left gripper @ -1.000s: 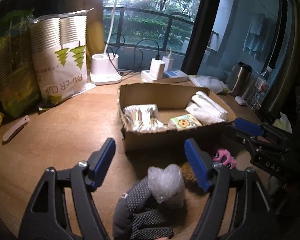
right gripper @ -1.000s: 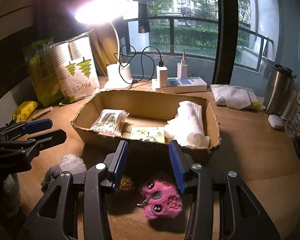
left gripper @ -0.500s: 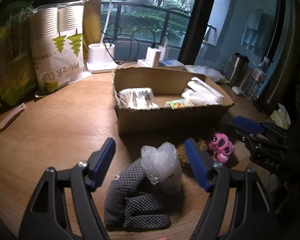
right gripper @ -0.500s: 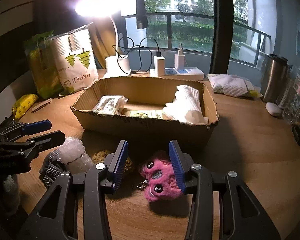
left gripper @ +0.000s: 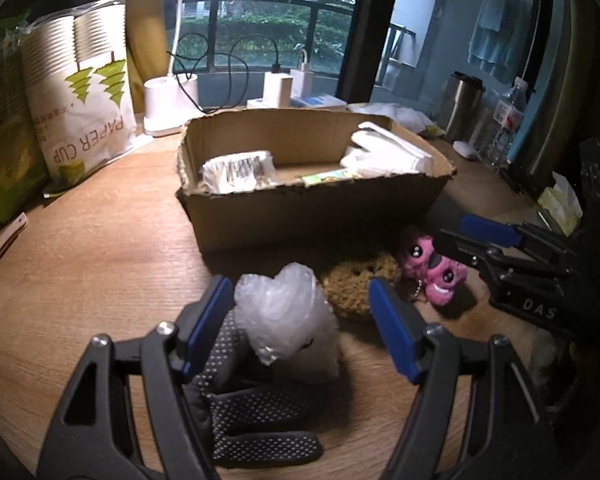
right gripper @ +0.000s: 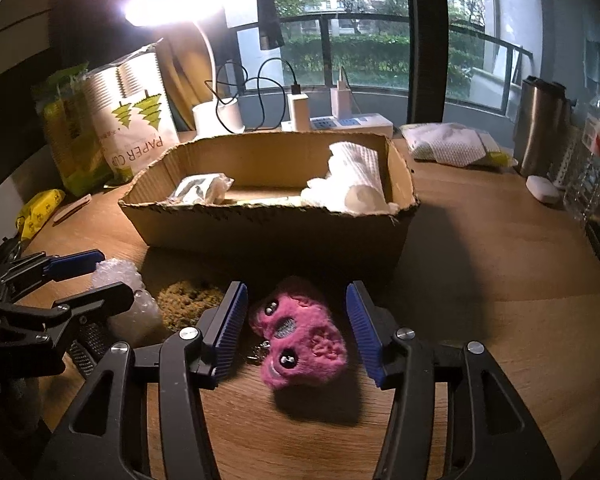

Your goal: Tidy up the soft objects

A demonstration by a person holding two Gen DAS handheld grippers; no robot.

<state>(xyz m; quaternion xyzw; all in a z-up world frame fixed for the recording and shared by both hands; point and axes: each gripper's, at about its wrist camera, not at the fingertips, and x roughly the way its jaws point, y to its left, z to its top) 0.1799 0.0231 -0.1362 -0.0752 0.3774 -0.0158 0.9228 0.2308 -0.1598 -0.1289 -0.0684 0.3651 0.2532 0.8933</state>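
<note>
A cardboard box (left gripper: 312, 208) (right gripper: 268, 224) on the wooden table holds a white rolled towel (right gripper: 356, 184), a wrapped packet (left gripper: 236, 170) and a small card. In front of it lie a crumpled clear plastic bag (left gripper: 288, 316) on a grey dotted glove (left gripper: 256, 408), a yellow-brown sponge (left gripper: 356, 284) and a pink plush toy (right gripper: 300, 332) (left gripper: 432, 268). My left gripper (left gripper: 300, 316) is open, its fingers either side of the plastic bag. My right gripper (right gripper: 296, 320) is open, its fingers either side of the pink toy.
A paper cup pack (left gripper: 80, 92), green bags, a lit desk lamp (right gripper: 216, 116) and a power strip (right gripper: 340, 122) stand behind the box. A steel mug (right gripper: 540, 128), a packet (right gripper: 448, 144) and bottles are at the right. A yellow pack (right gripper: 40, 208) lies left.
Both grippers have dropped lower and closer to the table. The left now straddles the plastic bag, the right straddles the pink toy. Both stay open.
</note>
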